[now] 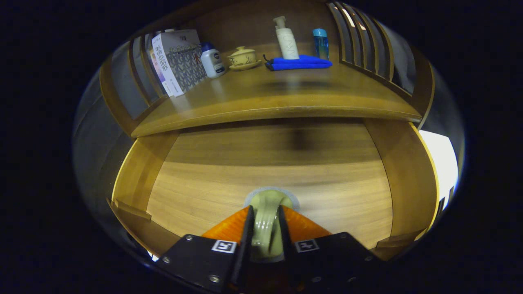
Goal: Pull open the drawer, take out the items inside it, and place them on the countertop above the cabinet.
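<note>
Warm, dim indoor light is falling from above, brightening the countertop (286, 96) and leaving its underside in shade. A soft dark shadow is lying across the back of the open drawer (269, 179). A white patch by the drawer's side is glaring, blown out. The fisheye lens is bending straight edges into curves. The gripper (265, 212) is closing on a glossy pale object (267, 222), perhaps a cup, which is catching small highlights and looking slightly blurred.

My fingers (250, 228) hide both sides of the pale cup (266, 222) I'm clamping, and its near end is lost between them. The drawer's (261, 183) near wall is cut off. The box's (177, 61) print is too small to read.
</note>
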Available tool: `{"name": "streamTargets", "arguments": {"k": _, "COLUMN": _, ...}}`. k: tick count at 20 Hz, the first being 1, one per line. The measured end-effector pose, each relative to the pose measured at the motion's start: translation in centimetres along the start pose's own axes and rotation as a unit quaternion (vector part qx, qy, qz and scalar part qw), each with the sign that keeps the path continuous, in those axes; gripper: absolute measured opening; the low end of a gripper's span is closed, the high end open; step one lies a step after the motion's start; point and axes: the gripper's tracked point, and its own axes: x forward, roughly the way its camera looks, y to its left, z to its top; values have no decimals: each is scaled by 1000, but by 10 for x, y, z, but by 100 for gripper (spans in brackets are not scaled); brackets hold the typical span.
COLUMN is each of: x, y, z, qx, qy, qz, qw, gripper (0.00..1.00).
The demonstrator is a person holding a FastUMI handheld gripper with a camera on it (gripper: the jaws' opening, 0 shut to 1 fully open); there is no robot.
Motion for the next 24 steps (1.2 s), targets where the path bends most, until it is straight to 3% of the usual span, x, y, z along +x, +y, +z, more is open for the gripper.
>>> {"name": "streamTargets", "arguments": {"k": 2, "x": -2, "y": -2, "z": 1, "qx": -15, "qy": -8, "qz": 0, "qw": 1000, "gripper": 22}}
{"name": "streamTargets", "arguments": {"k": 11, "x": -23, "y": 4, "z": 24, "qx": -66, "qy": -105, "qz": -7, "qw": 992, "gripper": 21}}
{"name": "streamTargets", "arguments": {"k": 19, "x": -71, "y": 18, "z": 87, "qx": -94, "qy": -239, "qz": -19, "qw": 966, "gripper": 21}}
{"name": "streamTargets", "arguments": {"k": 24, "x": -91, "y": 27, "z": 134, "qx": -76, "qy": -292, "qz": -16, "qw": 953, "gripper": 21}}
